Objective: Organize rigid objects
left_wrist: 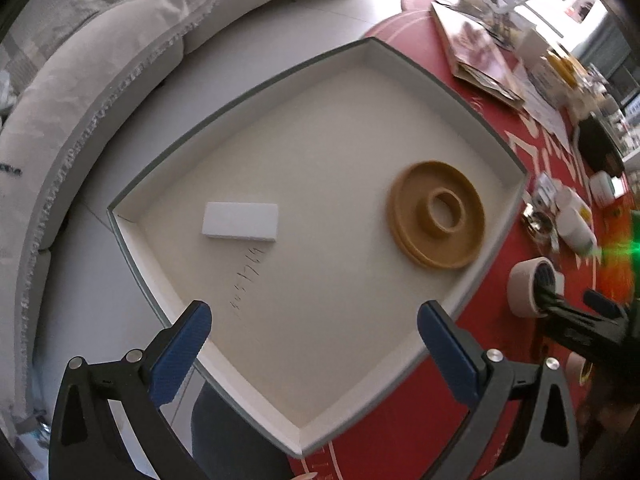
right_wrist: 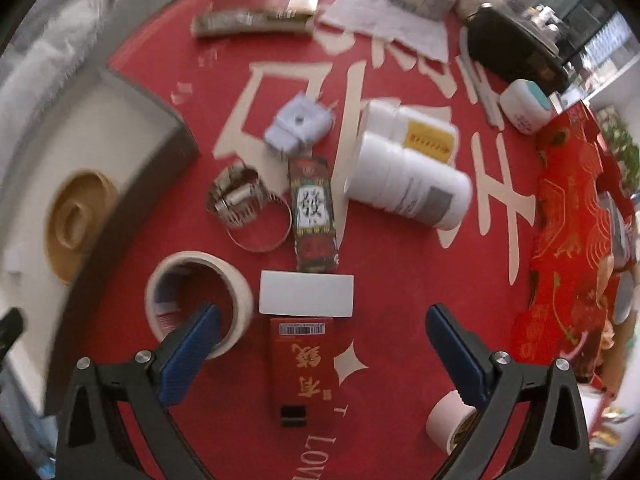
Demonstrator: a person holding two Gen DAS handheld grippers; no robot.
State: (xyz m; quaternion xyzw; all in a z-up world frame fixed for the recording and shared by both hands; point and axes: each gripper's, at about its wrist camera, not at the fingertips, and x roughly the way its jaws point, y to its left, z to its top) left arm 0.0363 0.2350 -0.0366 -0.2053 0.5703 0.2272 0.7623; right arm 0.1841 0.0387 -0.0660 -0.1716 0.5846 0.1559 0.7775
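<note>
Left gripper (left_wrist: 314,330) spread wide and empty above the shallow cream-lined cardboard box with grey outer walls (left_wrist: 248,92), which holds a flat white rectangular block (left_wrist: 240,224) toward one corner and a tan plastic disc with a raised central ring (left_wrist: 437,215) well apart toward the opposite side. Right gripper (right_wrist: 322,332) likewise spread wide with nothing clamped, poised over the red printed tablecloth (right_wrist: 400,288), just above a white rectangular card (right_wrist: 306,294) and a red printed packet (right_wrist: 306,364). Nearby on the cloth: a beige roll of masking tape (right_wrist: 199,300) beside one blue finger pad (right_wrist: 192,354), metal hose clamps (right_wrist: 248,210), two white plastic bottles lying on their sides (right_wrist: 404,168).
</note>
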